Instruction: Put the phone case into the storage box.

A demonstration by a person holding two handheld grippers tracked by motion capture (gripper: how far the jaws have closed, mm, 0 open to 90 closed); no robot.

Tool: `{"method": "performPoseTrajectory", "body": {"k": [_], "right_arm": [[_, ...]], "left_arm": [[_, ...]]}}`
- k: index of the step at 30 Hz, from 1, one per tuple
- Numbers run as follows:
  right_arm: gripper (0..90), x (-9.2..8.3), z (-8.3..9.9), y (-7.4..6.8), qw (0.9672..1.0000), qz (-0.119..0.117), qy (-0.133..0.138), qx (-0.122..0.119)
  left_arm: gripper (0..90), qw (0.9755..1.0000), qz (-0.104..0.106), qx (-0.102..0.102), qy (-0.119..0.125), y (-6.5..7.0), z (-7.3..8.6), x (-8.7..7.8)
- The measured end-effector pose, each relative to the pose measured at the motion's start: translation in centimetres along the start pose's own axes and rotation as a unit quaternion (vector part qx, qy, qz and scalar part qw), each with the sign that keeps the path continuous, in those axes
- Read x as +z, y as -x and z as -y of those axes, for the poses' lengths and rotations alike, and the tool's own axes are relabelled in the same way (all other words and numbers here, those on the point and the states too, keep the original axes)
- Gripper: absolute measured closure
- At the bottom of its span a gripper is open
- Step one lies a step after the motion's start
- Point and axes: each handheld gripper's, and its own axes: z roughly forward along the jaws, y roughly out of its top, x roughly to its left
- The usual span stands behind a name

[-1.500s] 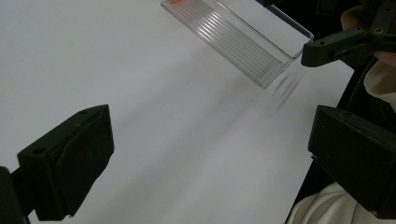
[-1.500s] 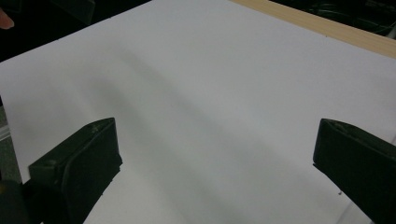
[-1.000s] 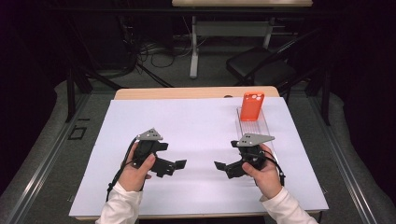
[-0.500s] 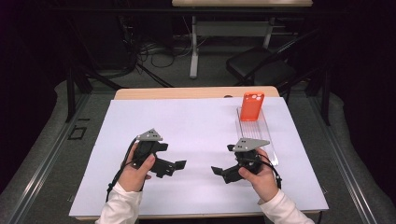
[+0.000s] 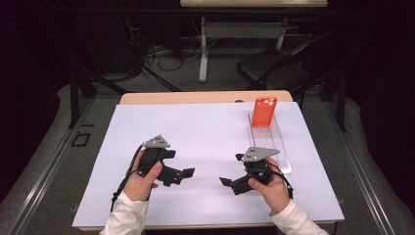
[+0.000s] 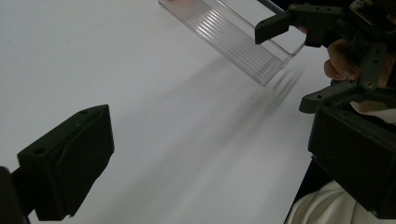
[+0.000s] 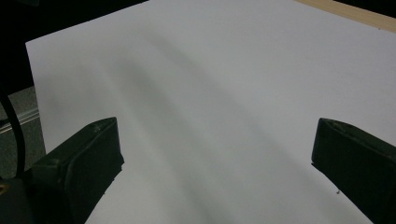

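Note:
An orange phone case (image 5: 265, 111) stands upright at the far end of a clear plastic tray (image 5: 272, 142) on the right of the white sheet (image 5: 205, 132). My left gripper (image 5: 180, 163) is held low over the sheet at front left, its jaws wide apart and pointing right. Facing it is my right gripper (image 5: 230, 169), also open, just left of the tray's near end. In the left gripper view my own gripper (image 6: 210, 177) holds nothing, and beyond it lie the tray (image 6: 233, 37) and the right gripper (image 6: 308, 60). The right gripper (image 7: 215, 172) frames bare sheet.
The sheet covers nearly all of a wooden table (image 5: 205, 97). Beyond the table on the dark floor stand a black chair (image 5: 274, 71) and a desk's legs (image 5: 203, 54) with cables.
My right gripper has drifted a little toward the person and leftward. The left gripper has hardly moved. Both stay open.

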Motion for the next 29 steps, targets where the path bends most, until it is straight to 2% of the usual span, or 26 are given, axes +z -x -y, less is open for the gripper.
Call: {"method": "performPoseTrajectory", "body": {"k": [29], "right_arm": [[1.9, 0.07, 0.06, -0.17, 0.9999, -0.01, 0.0, -0.003]], "left_arm": [[0.6, 1.0, -0.001, 0.001, 0.004, -0.08, -0.03, -0.1]]}}
